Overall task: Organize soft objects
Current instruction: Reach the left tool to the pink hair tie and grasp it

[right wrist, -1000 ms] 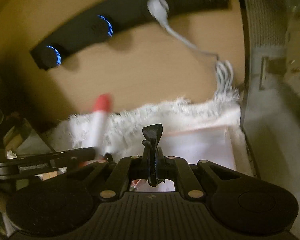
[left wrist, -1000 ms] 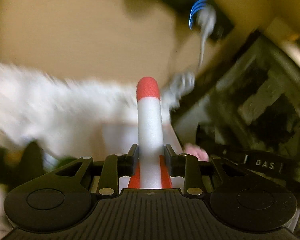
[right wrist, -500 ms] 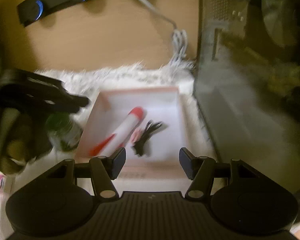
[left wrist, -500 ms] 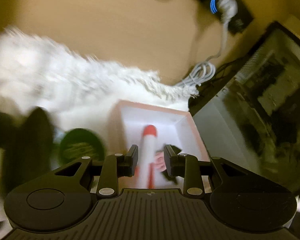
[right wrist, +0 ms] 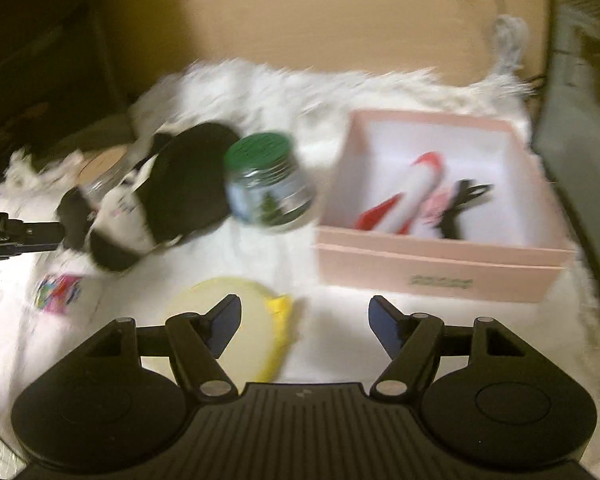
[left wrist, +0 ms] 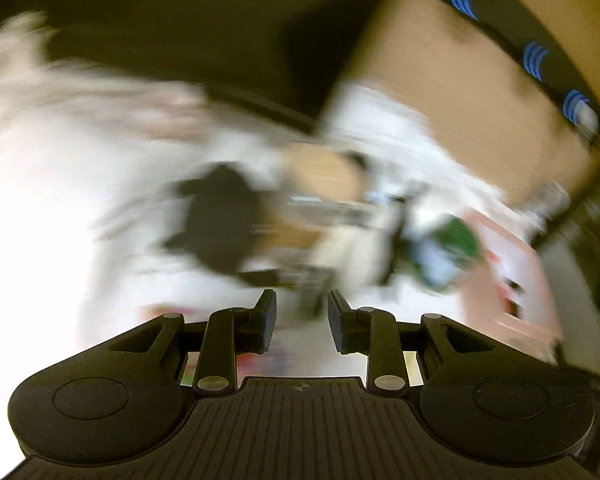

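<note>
In the right wrist view a pink box (right wrist: pixel 440 256) on the white fluffy rug holds a white foam rocket with a red tip (right wrist: pixel 416 188), a small pink item and a black hair tie (right wrist: pixel 460 204). My right gripper (right wrist: pixel 304 308) hangs in front of the box, its jaws opening wide with nothing between them. A yellow round pad (right wrist: pixel 244 320) lies by its left finger. A black-and-white plush (right wrist: pixel 172 192) lies at the left. The left wrist view is blurred: my left gripper (left wrist: pixel 302 308) stands open and empty, short of the plush (left wrist: pixel 220 220).
A glass jar with a green lid (right wrist: pixel 268 184) stands between the plush and the box. A small colourful item (right wrist: pixel 58 292) lies at the left. A wooden-lidded jar (right wrist: pixel 104 164) sits behind the plush. A dark cabinet borders the rug on the right.
The left gripper let the foam rocket go into the pink box and swung left toward the plush. The right gripper opened, dropped the black hair tie into the box and drew back.
</note>
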Available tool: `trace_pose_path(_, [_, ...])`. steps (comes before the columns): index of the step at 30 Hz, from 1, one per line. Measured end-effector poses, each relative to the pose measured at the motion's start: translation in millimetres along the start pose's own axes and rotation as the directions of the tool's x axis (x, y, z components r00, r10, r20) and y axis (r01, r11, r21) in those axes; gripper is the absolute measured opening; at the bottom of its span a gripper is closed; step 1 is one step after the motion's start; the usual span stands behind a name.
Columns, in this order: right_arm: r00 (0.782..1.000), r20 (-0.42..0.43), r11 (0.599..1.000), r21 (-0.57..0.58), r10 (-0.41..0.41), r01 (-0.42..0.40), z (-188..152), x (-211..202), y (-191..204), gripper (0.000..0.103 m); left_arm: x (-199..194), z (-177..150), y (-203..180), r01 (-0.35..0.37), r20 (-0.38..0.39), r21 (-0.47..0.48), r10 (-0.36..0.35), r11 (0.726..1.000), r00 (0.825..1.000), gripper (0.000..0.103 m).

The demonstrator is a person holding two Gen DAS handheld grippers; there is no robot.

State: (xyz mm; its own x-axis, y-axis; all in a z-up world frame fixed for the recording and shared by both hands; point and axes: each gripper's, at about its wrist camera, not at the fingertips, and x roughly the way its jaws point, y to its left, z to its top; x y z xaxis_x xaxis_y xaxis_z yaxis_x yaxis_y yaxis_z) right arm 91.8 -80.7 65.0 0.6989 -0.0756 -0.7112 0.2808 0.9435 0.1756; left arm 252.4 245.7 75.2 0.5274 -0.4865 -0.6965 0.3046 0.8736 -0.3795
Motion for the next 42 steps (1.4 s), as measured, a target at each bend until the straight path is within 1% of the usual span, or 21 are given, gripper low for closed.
trace_pose_path(3, [1.000, -0.024, 0.998, -0.054, 0.020, -0.021, -0.6, 13.0, 20.6, 0.071, -15.7, -4.4, 34.2, -0.099, 0.012, -0.090, 0.100, 0.991, 0.995, 0.031])
trace_pose_path(6, [0.999, -0.034, 0.992, -0.125, 0.025, -0.029, -0.7, 22.9, 39.9, 0.071, -29.0, -10.1, 50.5, -0.128, 0.012, -0.110, 0.130, 0.986, 0.991, 0.031])
trace_pose_path(8, [0.999, -0.038, 0.983, -0.179, 0.033, -0.039, -2.1, 27.8, 52.5, 0.071, -33.6, -16.3, 57.6, -0.114, -0.012, -0.102, 0.113, 0.988, 0.994, 0.031])
trace_pose_path(14, [0.997, -0.056, 0.969, -0.237, 0.052, -0.064, -7.3, 37.6, 70.9, 0.071, -27.2, -30.1, 60.6, -0.070, -0.047, -0.087, 0.066, 0.994, 0.997, 0.031])
trace_pose_path(16, [0.998, -0.044, 0.962, -0.266, 0.048, -0.058, -10.2, 37.0, 76.1, 0.071, -21.6, -34.0, 59.4, -0.080, -0.075, -0.116, 0.072, 0.990, 0.995, 0.031])
trace_pose_path(18, [0.999, -0.036, 0.956, -0.288, 0.041, -0.050, -12.9, 35.7, 79.9, 0.071, -18.6, -35.3, 58.9, -0.061, -0.091, -0.152, 0.048, 0.987, 0.995, 0.031])
trace_pose_path(20, [0.999, -0.029, 0.955, -0.294, 0.036, -0.043, -15.5, 33.4, 80.5, 0.071, -13.1, -31.5, 57.6, -0.050, -0.084, -0.180, 0.035, 0.982, 0.996, 0.031])
trace_pose_path(22, [0.999, -0.022, 0.957, -0.287, 0.025, -0.030, -17.8, 31.3, 79.3, 0.071, -15.6, -20.7, 57.4, -0.064, -0.027, -0.178, 0.060, 0.982, 0.998, 0.031])
trace_pose_path(24, [1.000, -0.021, 0.961, -0.275, 0.016, -0.022, -18.8, 29.7, 77.3, 0.071, -19.1, -2.2, 58.6, -0.088, 0.026, -0.145, 0.092, 0.985, 0.995, 0.031])
trace_pose_path(25, [1.000, -0.019, 0.962, -0.273, 0.018, -0.023, -18.9, 28.2, 77.1, 0.071, -18.3, 10.0, 58.5, -0.101, 0.050, -0.103, 0.107, 0.990, 0.993, 0.031])
trace_pose_path(27, [0.999, -0.007, 0.956, -0.291, 0.036, -0.037, -18.7, 24.4, 82.3, 0.071, -8.3, 29.6, 56.3, -0.128, 0.063, 0.020, 0.126, 0.992, 0.990, 0.031])
trace_pose_path(28, [0.999, -0.003, 0.950, -0.308, 0.053, -0.051, -18.2, 23.0, 87.3, 0.071, 0.1, 37.8, 55.1, -0.151, 0.059, 0.099, 0.146, 0.984, 0.988, 0.031])
trace_pose_path(29, [0.997, -0.001, 0.942, -0.329, 0.074, -0.071, -17.4, 22.1, 94.0, 0.071, 9.3, 43.9, 54.1, -0.185, 0.062, 0.176, 0.177, 0.967, 0.982, 0.031])
trace_pose_path(30, [0.995, -0.005, 0.931, -0.353, 0.101, -0.096, -16.6, 22.0, 103.4, 0.071, 17.6, 47.8, 52.7, -0.217, 0.067, 0.248, 0.207, 0.944, 0.976, 0.031])
trace_pose_path(31, [0.993, -0.010, 0.921, -0.372, 0.120, -0.115, -15.7, 21.9, 111.7, 0.071, 23.9, 50.2, 51.9, -0.228, 0.070, 0.303, 0.217, 0.925, 0.974, 0.031])
trace_pose_path(33, [0.988, -0.022, 0.900, -0.411, 0.151, -0.147, -14.6, 21.5, 129.6, 0.071, 35.8, 51.4, 49.2, -0.197, 0.048, 0.415, 0.195, 0.888, 0.980, 0.031])
trace_pose_path(35, [0.983, -0.042, 0.871, -0.459, 0.176, -0.176, -15.4, 21.0, 146.9, 0.071, 45.8, 51.1, 50.3, -0.161, 0.010, 0.473, 0.177, 0.866, 0.984, 0.032])
trace_pose_path(36, [0.981, -0.053, 0.856, -0.481, 0.187, -0.189, -16.2, 20.9, 153.7, 0.071, 51.4, 50.7, 50.8, -0.156, -0.006, 0.488, 0.183, 0.859, 0.983, 0.032])
trace_pose_path(38, [0.978, -0.075, 0.836, -0.507, 0.197, -0.207, -17.1, 22.0, 163.2, 0.071, 57.8, 48.8, 53.6, -0.155, -0.004, 0.508, 0.181, 0.847, 0.983, 0.030])
trace_pose_path(40, [0.976, -0.098, 0.826, -0.522, 0.192, -0.215, -17.1, 25.8, 170.1, 0.071, 61.9, 49.8, 56.9, -0.150, -0.013, 0.511, 0.182, 0.847, 0.983, 0.028])
trace_pose_path(42, [0.977, -0.109, 0.824, -0.525, 0.183, -0.213, -17.4, 29.6, 172.3, 0.071, 54.5, 53.5, 58.3, -0.118, 0.003, 0.492, 0.134, 0.863, 0.991, 0.029])
